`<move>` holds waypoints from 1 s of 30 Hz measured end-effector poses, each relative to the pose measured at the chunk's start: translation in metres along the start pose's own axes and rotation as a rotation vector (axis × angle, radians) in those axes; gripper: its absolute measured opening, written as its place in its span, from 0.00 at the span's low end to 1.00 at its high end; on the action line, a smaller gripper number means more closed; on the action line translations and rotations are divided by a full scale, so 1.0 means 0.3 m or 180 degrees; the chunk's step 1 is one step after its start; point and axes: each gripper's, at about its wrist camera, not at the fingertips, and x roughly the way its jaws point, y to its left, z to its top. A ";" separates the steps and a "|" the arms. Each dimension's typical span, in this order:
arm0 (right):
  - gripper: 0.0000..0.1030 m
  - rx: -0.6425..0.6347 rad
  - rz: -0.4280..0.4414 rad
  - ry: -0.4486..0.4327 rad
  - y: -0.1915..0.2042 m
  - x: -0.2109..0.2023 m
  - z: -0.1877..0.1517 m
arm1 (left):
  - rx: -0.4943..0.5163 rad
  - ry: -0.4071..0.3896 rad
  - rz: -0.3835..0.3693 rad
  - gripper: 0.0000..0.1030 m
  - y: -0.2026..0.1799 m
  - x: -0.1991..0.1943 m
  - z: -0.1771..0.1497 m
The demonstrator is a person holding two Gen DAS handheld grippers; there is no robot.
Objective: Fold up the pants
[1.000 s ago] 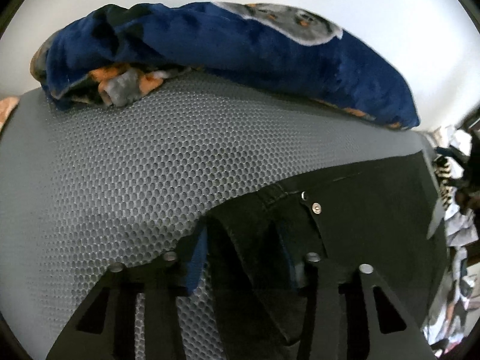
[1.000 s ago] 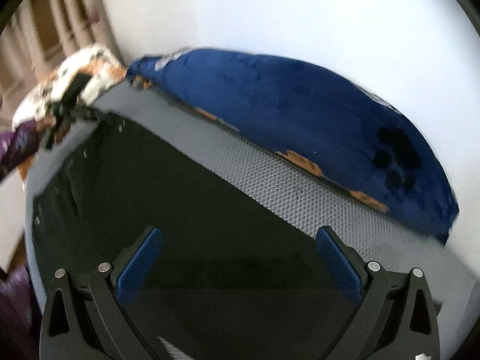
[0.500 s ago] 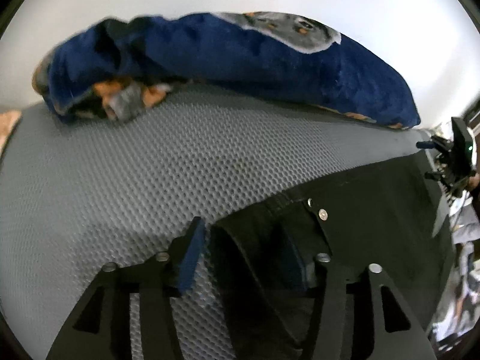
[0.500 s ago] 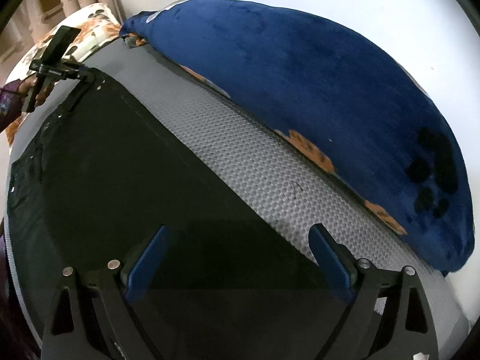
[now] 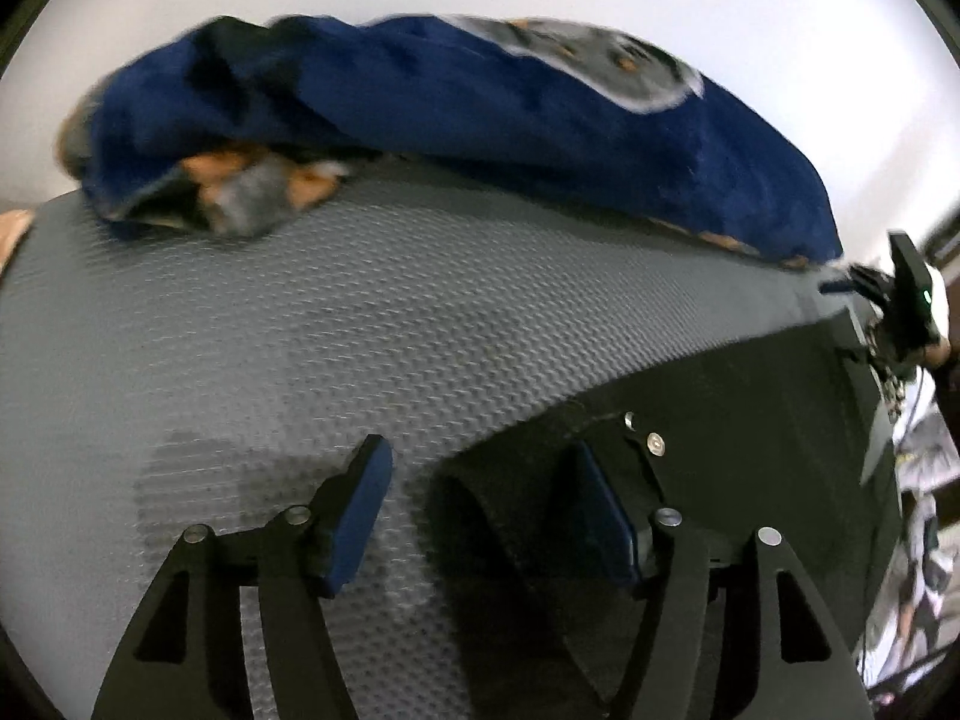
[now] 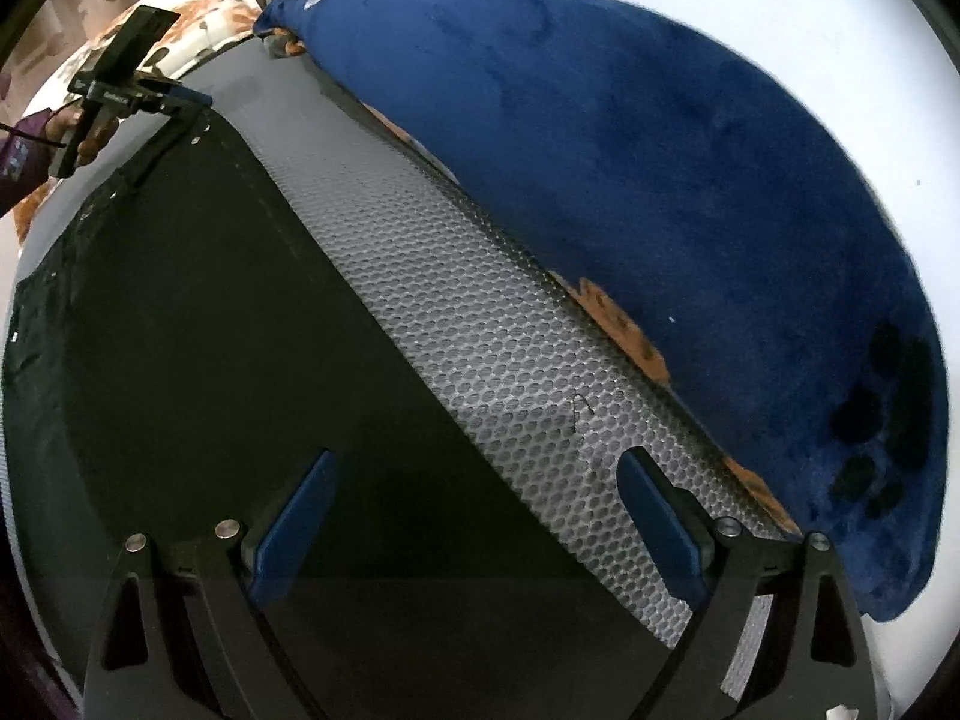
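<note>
Black left gripper (image 5: pixel 480 516), blue fingertips (image 5: pixel 360 510), silver screws.

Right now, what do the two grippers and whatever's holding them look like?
Both are black, with angular frames that have triangular cutouts and silver pivot screws. Each finger ends in a flat blue pad. Left gripper, right gripper. In the right wrist view, the far-off left gripper carries a dark rectangular block on top, and a purple sleeve shows behind it. No cables can be made out for sure.

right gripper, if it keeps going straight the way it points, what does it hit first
Most likely the edge of the black pants, where they meet the grey honeycomb-textured mat: the open right gripper straddles that edge, one finger over each. Depth is unclear.
</note>
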 end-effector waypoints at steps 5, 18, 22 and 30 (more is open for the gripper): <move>0.70 -0.0055 0.0206 0.0250 -0.027 0.051 -0.004 | 0.0239 0.0057 -0.0076 0.54 -0.063 0.040 0.015; 0.08 -0.0395 0.0181 0.0517 0.020 0.042 0.017 | 0.0251 -0.0136 -0.0136 0.38 -0.054 0.000 -0.042; 0.07 -0.0462 0.0130 0.0452 0.057 0.009 0.017 | 0.0312 -0.0217 -0.0054 0.36 -0.077 -0.008 -0.060; 0.07 -0.0436 -0.0013 0.0210 0.079 -0.078 -0.027 | 0.0236 -0.0354 -0.0050 0.31 -0.081 -0.019 -0.081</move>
